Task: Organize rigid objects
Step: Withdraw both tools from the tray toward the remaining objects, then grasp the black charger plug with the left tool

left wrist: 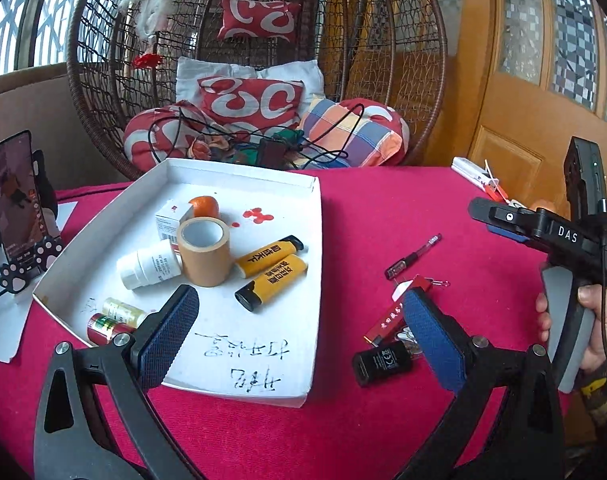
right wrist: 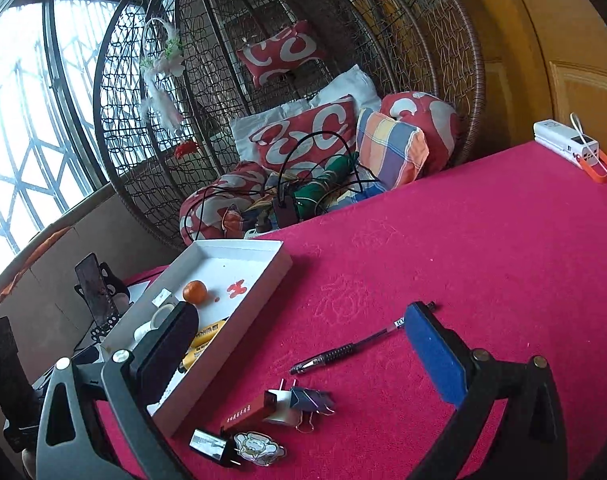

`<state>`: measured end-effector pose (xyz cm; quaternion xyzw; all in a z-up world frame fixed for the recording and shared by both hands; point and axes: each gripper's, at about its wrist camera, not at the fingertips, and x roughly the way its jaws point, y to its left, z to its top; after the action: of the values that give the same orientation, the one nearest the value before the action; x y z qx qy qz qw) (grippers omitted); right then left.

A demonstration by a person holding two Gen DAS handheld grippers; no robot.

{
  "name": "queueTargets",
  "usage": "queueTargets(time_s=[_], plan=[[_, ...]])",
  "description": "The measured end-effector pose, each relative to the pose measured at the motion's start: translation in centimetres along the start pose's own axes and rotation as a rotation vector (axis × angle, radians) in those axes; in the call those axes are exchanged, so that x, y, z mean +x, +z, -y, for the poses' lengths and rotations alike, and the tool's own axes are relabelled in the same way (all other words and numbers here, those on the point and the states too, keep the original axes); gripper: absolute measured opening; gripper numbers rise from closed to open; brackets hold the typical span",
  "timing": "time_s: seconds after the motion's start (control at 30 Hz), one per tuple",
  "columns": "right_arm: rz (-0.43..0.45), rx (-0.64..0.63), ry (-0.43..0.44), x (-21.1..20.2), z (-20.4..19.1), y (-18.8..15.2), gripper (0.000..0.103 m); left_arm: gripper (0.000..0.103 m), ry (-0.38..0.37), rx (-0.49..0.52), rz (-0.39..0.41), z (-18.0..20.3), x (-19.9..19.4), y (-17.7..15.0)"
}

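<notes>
A white tray (left wrist: 263,384) sits on the red tablecloth and holds a tape roll (left wrist: 204,251), two yellow lighters (left wrist: 270,282), a white bottle (left wrist: 148,269), a small box, an orange (left wrist: 204,206) and two small bottles. Right of the tray lie a pen (left wrist: 413,256), a red box (left wrist: 387,316) and a black charger (left wrist: 379,362). My left gripper (left wrist: 299,332) is open and empty above the tray's near edge. My right gripper (right wrist: 303,348) is open and empty over the pen (right wrist: 343,350), red box (right wrist: 249,414), binder clips (right wrist: 313,400) and black charger (right wrist: 213,446). It also shows in the left wrist view (left wrist: 503,220).
A phone on a stand (left wrist: 17,208) is left of the tray. A wicker hanging chair (left wrist: 263,40) with cushions and cables stands behind the table. A white power bank (right wrist: 565,142) with an orange strap lies at the far right. A wooden door is to the right.
</notes>
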<state>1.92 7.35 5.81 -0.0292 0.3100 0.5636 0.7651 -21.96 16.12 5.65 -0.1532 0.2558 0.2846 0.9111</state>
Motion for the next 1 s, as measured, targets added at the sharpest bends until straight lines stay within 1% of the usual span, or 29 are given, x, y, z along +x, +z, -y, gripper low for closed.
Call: queueTargets(time_s=[0.07,0.13,0.2,0.27,0.37,0.47,0.53,0.63,0.7,0.73,0.8,0.87,0.93,0.97,1.0], plan=[[-0.049,-0.069,-0.005,0.3,-0.1,-1.2,0.103,0.103,-0.053,0.047,-0.054,1.6,0.5,-0.7],[-0.089,-0.105,-0.027,0.8,-0.1,-2.1,0.103,0.103,-0.097,0.094,-0.098,3.2,0.9,-1.5],[-0.119,-0.11,-0.035,1.4,0.3,-2.8,0.103,0.103,-0.149,0.146,-0.132,4.8,1.4,-2.3],[-0.138,-0.092,-0.046,1.7,0.9,-3.2,0.103,0.103,-0.177,0.185,-0.154,6.3,2.0,-2.9],[-0.149,-0.008,-0.034,1.8,2.5,-3.6,0.103,0.103,-0.193,0.215,-0.162,7.4,2.9,-2.9],[-0.15,0.061,-0.024,1.7,3.6,-3.7,0.103,0.103,-0.157,0.24,-0.178,7.8,4.4,-2.3],[-0.135,0.102,-0.018,1.5,4.2,-3.7,0.103,0.103,-0.141,0.242,-0.193,7.9,5.5,-1.9],[-0.136,0.149,-0.012,1.6,4.9,-3.8,0.103,0.103,-0.124,0.249,-0.223,7.9,7.0,-1.8],[-0.143,0.185,0.0,1.8,5.6,-3.9,0.103,0.103,-0.125,0.24,-0.256,7.9,7.8,-2.2],[-0.134,0.196,0.009,1.7,5.7,-3.9,0.103,0.103,-0.136,0.23,-0.273,7.8,8.1,-2.4],[-0.132,0.203,0.017,1.6,5.8,-4.0,0.103,0.103,-0.131,0.251,-0.279,8.1,7.9,-2.9],[-0.131,0.205,0.018,1.6,5.8,-4.0,0.103,0.103,-0.174,0.261,-0.305,8.6,7.4,-3.4],[-0.13,0.205,0.018,1.6,5.8,-4.1,0.103,0.103,-0.198,0.28,-0.307,9.0,6.3,-3.9],[-0.129,0.207,0.02,1.6,5.8,-4.1,0.103,0.103,-0.227,0.285,-0.318,9.2,5.8,-4.2],[-0.128,0.21,0.023,1.6,5.9,-4.1,0.103,0.103,-0.273,0.268,-0.335,9.2,5.2,-4.5]])
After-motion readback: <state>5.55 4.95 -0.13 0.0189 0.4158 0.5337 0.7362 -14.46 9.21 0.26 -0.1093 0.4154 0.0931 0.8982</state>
